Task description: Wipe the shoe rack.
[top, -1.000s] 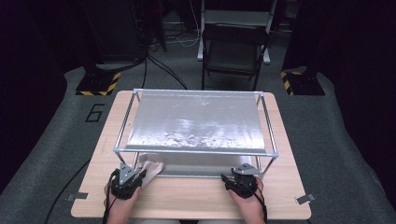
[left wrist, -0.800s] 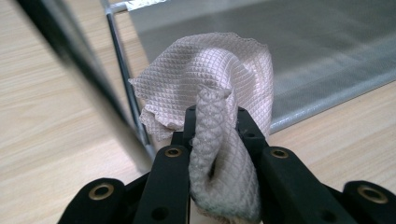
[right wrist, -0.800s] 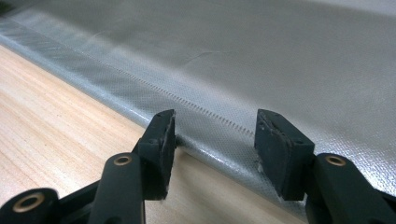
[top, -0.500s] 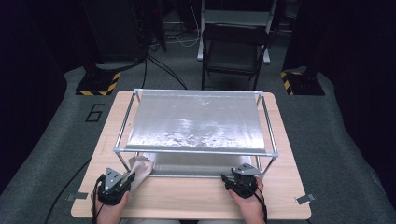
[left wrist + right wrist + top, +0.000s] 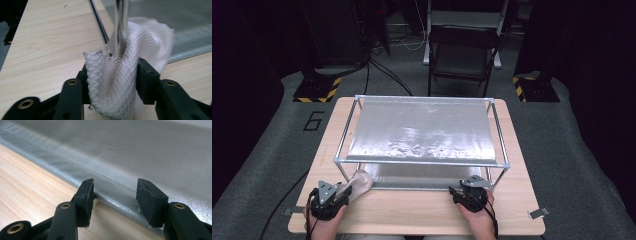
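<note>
Wooden table [image 5: 422,215] fills the lower centre of the high view, carrying a metal-tube frame [image 5: 421,162] with a silvery sheet [image 5: 422,132] stretched across its top and a second layer of it lying on the table beneath. A folding chair [image 5: 462,55] stands beyond the table at upper centre.

Left gripper [image 5: 332,195], at the lower left of the high view, points toward the frame's near left leg [image 5: 121,25]. A cream quilted cloth [image 5: 120,75] lies bunched between its jaws and extends past them to the leg, where it wraps against the tube (in the left gripper view the leg rises straight out of the fold). The jaws have just been opening; the cloth still sits between them and brushes both pads, though whether they press on it cannot be told.

Right gripper [image 5: 464,190], at the lower right of the high view, has its jaws set apart with nothing between them; its tips [image 5: 113,192] rest at the near edge of the lower silvery sheet, well apart from the cloth
</note>
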{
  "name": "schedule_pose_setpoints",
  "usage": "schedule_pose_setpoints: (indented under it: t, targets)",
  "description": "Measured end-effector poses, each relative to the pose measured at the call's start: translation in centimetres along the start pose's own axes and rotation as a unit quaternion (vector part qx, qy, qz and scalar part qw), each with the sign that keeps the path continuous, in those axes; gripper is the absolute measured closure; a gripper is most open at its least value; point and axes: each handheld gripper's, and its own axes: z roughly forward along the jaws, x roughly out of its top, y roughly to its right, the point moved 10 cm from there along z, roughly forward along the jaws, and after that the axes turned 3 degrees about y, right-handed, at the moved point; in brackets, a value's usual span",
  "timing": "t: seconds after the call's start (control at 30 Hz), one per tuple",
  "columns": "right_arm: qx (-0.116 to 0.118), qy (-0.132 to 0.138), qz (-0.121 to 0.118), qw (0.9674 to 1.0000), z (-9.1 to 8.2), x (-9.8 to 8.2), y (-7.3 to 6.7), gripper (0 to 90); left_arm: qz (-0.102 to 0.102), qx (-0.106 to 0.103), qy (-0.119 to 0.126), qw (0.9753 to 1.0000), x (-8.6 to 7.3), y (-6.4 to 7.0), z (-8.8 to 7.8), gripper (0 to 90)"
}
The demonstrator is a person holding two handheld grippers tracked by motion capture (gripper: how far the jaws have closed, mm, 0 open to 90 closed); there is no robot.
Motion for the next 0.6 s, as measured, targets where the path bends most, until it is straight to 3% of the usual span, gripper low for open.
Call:
schedule_pose_setpoints:
  t: [0.13, 0.2, 0.23, 0.27, 0.3, 0.37, 0.47, 0.6]
  targets:
    - [0.000, 0.000, 0.000, 1.0000, 0.0, 0.0, 0.0, 48.2, -0.002, 0.002, -0.003, 1.0000, 0.0, -0.6, 0.1, 51.1]
    - [0.000, 0.000, -0.001, 1.0000, 0.0, 0.0, 0.0, 48.2, -0.019, -0.002, -0.001, 0.9998, 0.1, -0.6, 0.1, 46.9]
    - [0.000, 0.000, -0.001, 1.0000, 0.0, 0.0, 0.0, 48.2, -0.014, -0.004, -0.006, 0.9999, 0.0, -0.7, -0.2, 45.4]
    - [0.000, 0.000, 0.000, 1.0000, 0.0, 0.0, 0.0, 48.2, -0.021, 0.003, 0.007, 0.9998, 0.2, -0.7, -0.2, 44.1]
    - [0.000, 0.000, -0.001, 1.0000, 0.0, 0.0, 0.0, 48.2, -0.010, 0.001, -0.005, 0.9999, 0.1, -0.9, -0.6, 42.6]
    - [0.000, 0.000, 0.000, 1.0000, 0.0, 0.0, 0.0, 48.2, -0.024, 0.009, 0.010, 0.9996, 0.5, -1.2, -1.0, 40.2]
    - [0.000, 0.000, -0.001, 1.0000, 0.0, 0.0, 0.0, 48.2, -0.027, 0.022, 0.013, 0.9993, 0.9, -2.3, -1.9, 38.6]
    - [0.000, 0.000, -0.001, 1.0000, 0.0, 0.0, 0.0, 48.2, -0.046, 0.009, 0.020, 0.9987, 1.2, -2.0, -2.3, 39.4]
